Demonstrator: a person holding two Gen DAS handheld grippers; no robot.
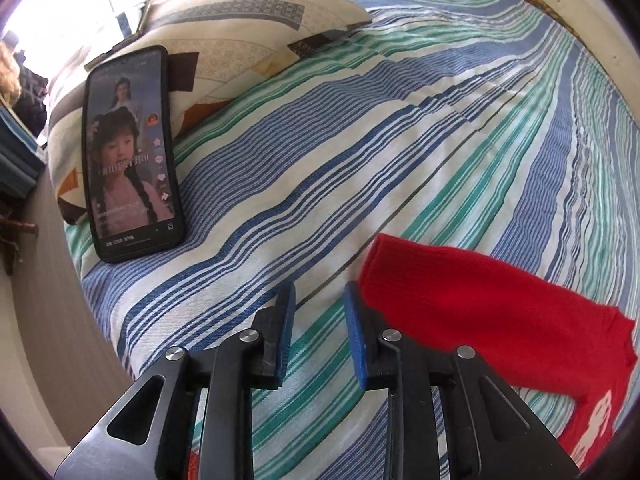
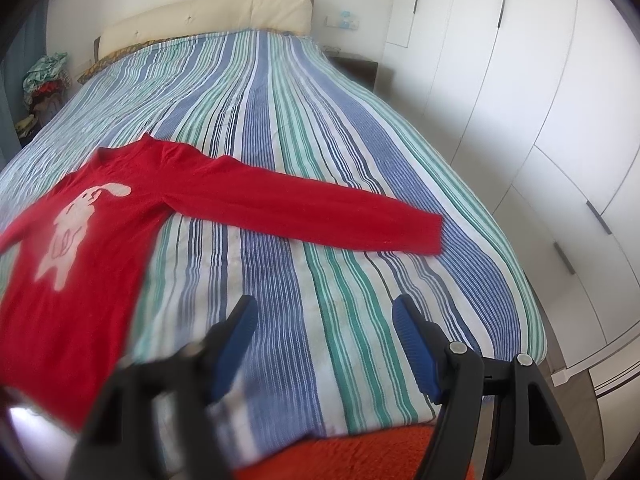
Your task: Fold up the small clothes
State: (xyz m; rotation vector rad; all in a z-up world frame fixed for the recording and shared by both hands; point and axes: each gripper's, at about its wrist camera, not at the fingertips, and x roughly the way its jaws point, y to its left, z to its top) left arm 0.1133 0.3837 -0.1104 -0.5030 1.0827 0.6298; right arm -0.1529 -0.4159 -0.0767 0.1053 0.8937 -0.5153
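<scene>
A small red sweater (image 2: 76, 264) with a white rabbit print lies flat on the striped bed cover (image 2: 280, 100). Its right sleeve (image 2: 320, 212) stretches out to the right. In the left wrist view the other red sleeve (image 1: 480, 312) lies just right of my left gripper (image 1: 320, 300), its cuff beside the right finger. The left gripper is open and empty above the cover. My right gripper (image 2: 324, 312) is open wide and empty, hovering near the bed's foot, right of the sweater's body and below the outstretched sleeve.
A phone (image 1: 130, 152) with a lit screen leans on a patterned pillow (image 1: 240, 32) at the left of the bed. White wardrobe doors (image 2: 540, 100) stand right of the bed. A headboard (image 2: 208, 16) is at the far end. An orange fuzzy surface (image 2: 352, 456) lies below the bed's foot.
</scene>
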